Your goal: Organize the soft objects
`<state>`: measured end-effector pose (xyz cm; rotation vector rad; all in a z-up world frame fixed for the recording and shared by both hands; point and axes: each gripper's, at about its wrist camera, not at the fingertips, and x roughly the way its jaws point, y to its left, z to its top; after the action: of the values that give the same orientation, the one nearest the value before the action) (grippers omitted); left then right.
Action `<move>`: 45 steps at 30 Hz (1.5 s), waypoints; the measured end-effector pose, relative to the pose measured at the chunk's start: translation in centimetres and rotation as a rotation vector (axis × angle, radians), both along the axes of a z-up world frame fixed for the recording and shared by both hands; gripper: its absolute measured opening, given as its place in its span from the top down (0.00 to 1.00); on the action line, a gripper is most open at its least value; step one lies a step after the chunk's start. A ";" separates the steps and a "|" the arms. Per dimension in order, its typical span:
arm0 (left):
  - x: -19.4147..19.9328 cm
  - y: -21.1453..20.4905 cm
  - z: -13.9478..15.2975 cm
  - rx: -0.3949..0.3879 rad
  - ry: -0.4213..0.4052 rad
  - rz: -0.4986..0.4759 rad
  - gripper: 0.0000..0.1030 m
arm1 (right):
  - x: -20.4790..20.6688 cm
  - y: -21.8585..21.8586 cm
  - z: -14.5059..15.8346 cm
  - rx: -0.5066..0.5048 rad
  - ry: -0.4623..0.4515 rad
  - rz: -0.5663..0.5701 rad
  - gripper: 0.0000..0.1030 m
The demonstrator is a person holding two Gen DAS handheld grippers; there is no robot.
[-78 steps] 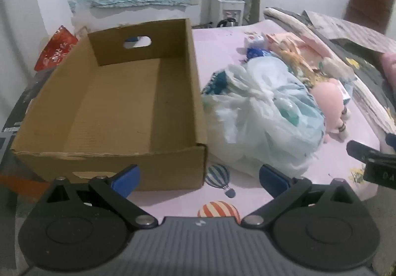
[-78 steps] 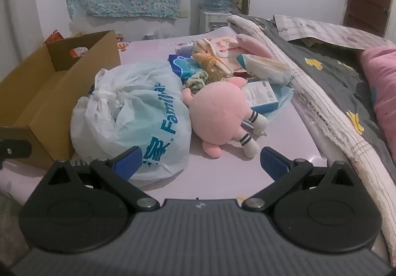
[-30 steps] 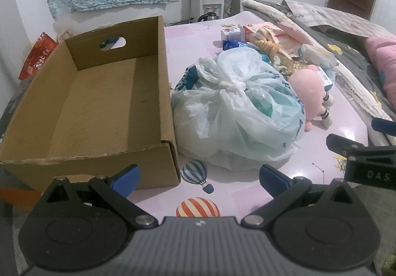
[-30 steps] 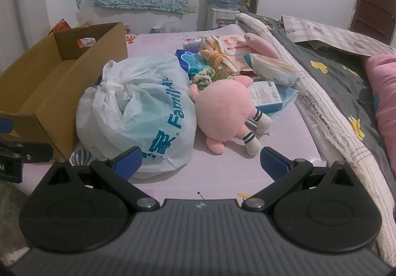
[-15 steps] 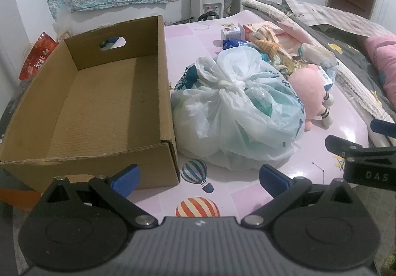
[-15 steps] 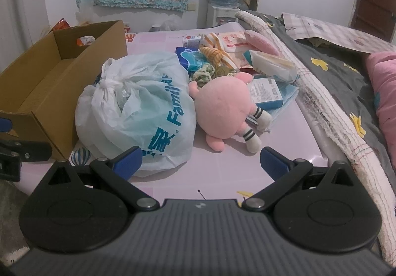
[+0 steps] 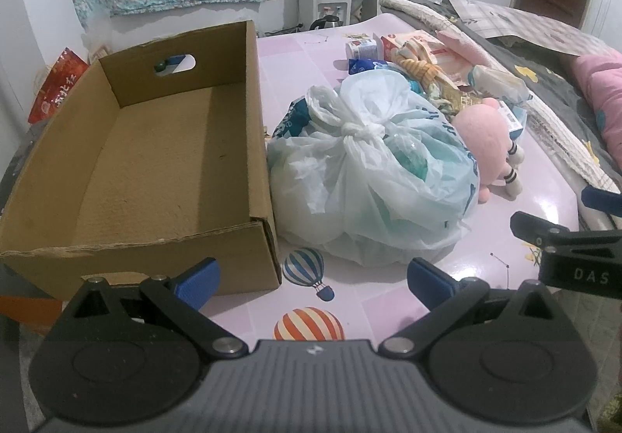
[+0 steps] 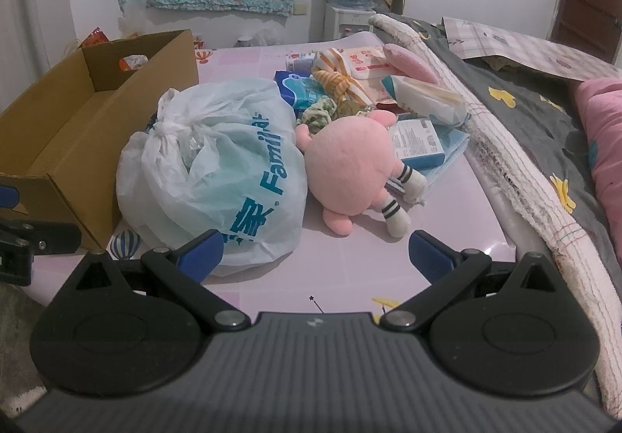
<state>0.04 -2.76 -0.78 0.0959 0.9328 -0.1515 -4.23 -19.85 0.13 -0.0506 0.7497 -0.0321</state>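
The bag (image 7: 373, 176) hid most of the plush (image 7: 488, 145) and the pile behind. Both grippers, left (image 7: 313, 279) and right (image 8: 315, 254), had jaws apart, holding nothing.

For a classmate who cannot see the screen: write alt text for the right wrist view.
A knotted plastic bag sits on a pink table with a pink plush toy touching its right side, just ahead of the open, empty right tongs. An open cardboard box stands left of the bag; packets and rope toys are piled behind.
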 end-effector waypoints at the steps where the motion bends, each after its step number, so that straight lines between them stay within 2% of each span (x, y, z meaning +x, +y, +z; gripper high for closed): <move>1: 0.0 0.0 0.0 0.000 0.001 0.000 0.00 | 0.0 0.0 0.0 0.000 0.000 0.000 0.01; 14: 0.5 -0.5 -0.4 0.009 0.016 -0.007 0.00 | 0.5 -0.8 -0.7 0.029 0.014 -0.015 0.01; 20: 0.5 -1.7 0.5 0.013 -0.033 -0.059 0.00 | 0.8 -2.8 -1.5 0.090 0.001 -0.060 0.01; 26: 1.1 -3.7 2.4 -0.036 -0.139 -0.151 0.00 | 0.4 -7.2 -2.5 0.199 -0.082 -0.154 0.01; 31: 3.0 -5.7 2.9 -0.164 -0.172 -0.240 0.01 | 0.5 -11.4 -3.1 0.274 -0.170 -0.197 0.01; 34: 4.1 -7.4 2.8 -0.206 -0.187 -0.285 0.07 | 1.3 -14.0 -3.0 0.364 -0.219 -0.189 0.01; 39: 6.5 -10.9 1.6 -0.206 -0.138 -0.371 0.36 | 5.4 -16.3 -2.9 0.479 -0.224 -0.086 0.06; 43: 8.0 -13.0 0.2 -0.191 -0.103 -0.405 0.48 | 10.0 -17.2 -3.7 0.573 -0.183 -0.025 0.22; 44: 8.4 -13.7 -0.2 -0.173 -0.095 -0.408 0.58 | 11.3 -17.3 -4.0 0.588 -0.165 -0.021 0.27; 45: 8.7 -14.2 -0.6 -0.153 -0.084 -0.409 0.65 | 12.1 -17.4 -4.2 0.601 -0.153 -0.018 0.27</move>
<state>8.78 -17.00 -1.35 0.1493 0.8064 -0.5922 7.92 -37.28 -4.11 0.5254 0.5826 0.1709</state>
